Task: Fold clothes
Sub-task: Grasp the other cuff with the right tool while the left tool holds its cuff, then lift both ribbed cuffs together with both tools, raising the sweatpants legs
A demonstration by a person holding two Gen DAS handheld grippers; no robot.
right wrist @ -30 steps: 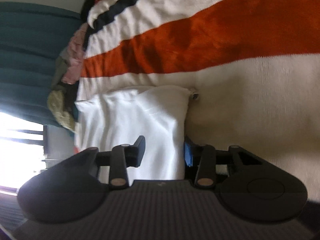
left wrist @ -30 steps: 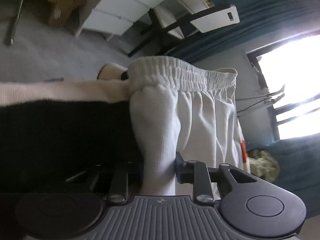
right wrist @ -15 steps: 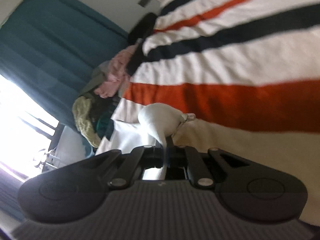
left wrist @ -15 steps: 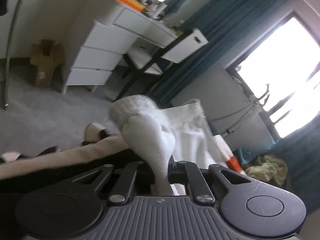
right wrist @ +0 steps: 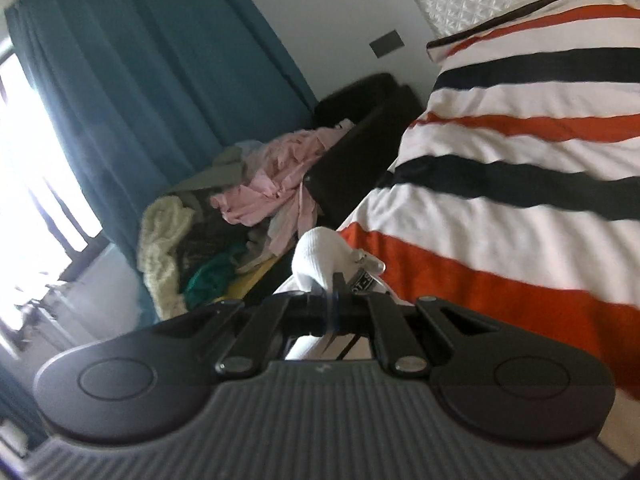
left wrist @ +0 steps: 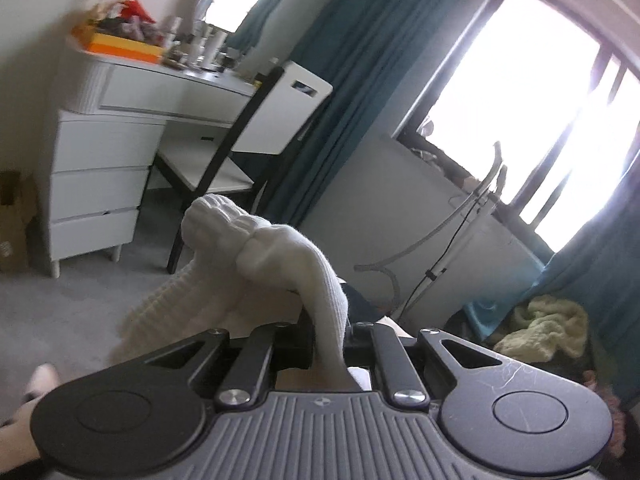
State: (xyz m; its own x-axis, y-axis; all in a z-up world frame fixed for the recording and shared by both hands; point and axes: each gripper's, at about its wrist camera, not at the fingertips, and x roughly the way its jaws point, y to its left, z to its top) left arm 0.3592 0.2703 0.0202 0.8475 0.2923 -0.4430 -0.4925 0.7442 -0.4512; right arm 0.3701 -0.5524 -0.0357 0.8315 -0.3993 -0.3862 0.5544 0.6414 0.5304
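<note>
White shorts with a ribbed elastic waistband [left wrist: 256, 248] hang lifted in the air in the left wrist view. My left gripper [left wrist: 328, 340] is shut on a bunched fold of that waistband. In the right wrist view my right gripper [right wrist: 334, 304] is shut on another white corner of the shorts [right wrist: 320, 256], where a small label and drawcord tip [right wrist: 366, 272] stick out. Most of the garment hangs below both grippers, out of sight.
A bed with an orange, black and white striped cover [right wrist: 520, 208] lies to the right. A heap of clothes [right wrist: 240, 208] sits by teal curtains [right wrist: 140, 80]. White drawers [left wrist: 100, 168], a chair [left wrist: 240, 152], a bright window [left wrist: 520, 100] and grey carpet [left wrist: 80, 312] lie ahead.
Both grippers closed on the shorts lying flat on the bed and raised them. The views swung up from the bedcover to the room, and the cloth now hangs bunched.
</note>
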